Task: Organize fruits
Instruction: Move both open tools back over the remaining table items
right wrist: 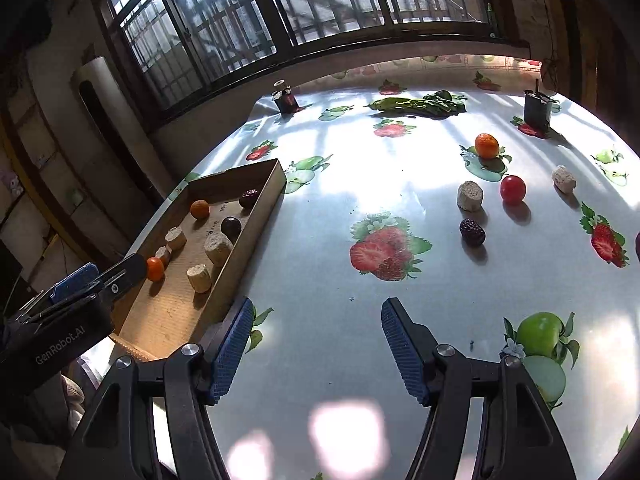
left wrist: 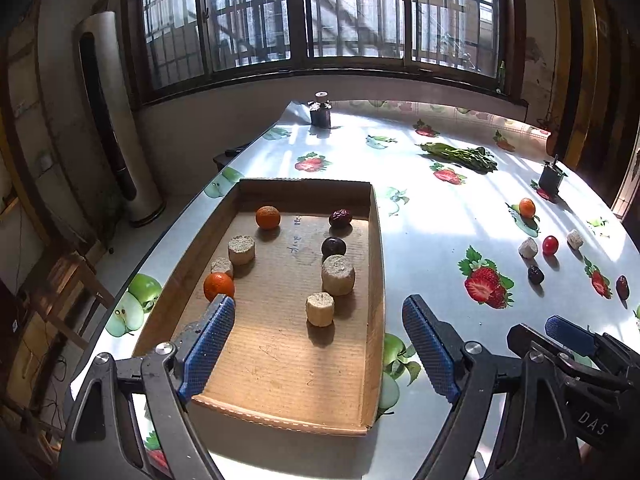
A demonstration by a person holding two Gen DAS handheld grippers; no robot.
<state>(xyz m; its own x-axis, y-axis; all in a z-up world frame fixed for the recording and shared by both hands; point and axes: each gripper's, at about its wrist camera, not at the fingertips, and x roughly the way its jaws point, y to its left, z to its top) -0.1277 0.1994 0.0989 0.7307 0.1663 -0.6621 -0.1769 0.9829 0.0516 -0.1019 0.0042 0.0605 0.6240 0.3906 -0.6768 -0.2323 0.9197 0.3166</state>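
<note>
The bench (left wrist: 440, 216) fills most of both my views, draped in a glossy cloth printed with strawberries and apples; one shallow cardboard tray (left wrist: 374, 264) lies at the centre-left of the left view and at the left edge of the right view (right wrist: 256, 216). My left gripper (left wrist: 318, 320) sits at the bottom of its frame over the near end of the tray, jaws spread wide and holding nothing; my right gripper (right wrist: 316, 320) sits at the bottom of its own frame above bare cloth, jaws likewise spread and empty.

One bunch of leafy greens (right wrist: 420, 105) lies in the upper middle of the right view; two small dark holders stand far back, one at the upper centre (right wrist: 286, 98) and one at the upper right (right wrist: 537, 109).

In the tray I count eight pieces: four beige cylinder chunks, the largest (left wrist: 338, 275) right of centre; two oranges, one at the back (left wrist: 268, 217) and one (left wrist: 219, 286) just by my left jaw tip; two dark fruits (left wrist: 333, 247) along the right wall.

Loose on the cloth at the right of the right view I count five: two beige chunks (right wrist: 470, 196), one orange (right wrist: 487, 145), one red tomato-like fruit (right wrist: 513, 189), one dark wrinkled fruit (right wrist: 472, 232); another dark piece (left wrist: 622, 287) shows at the right edge of the left view.
</note>
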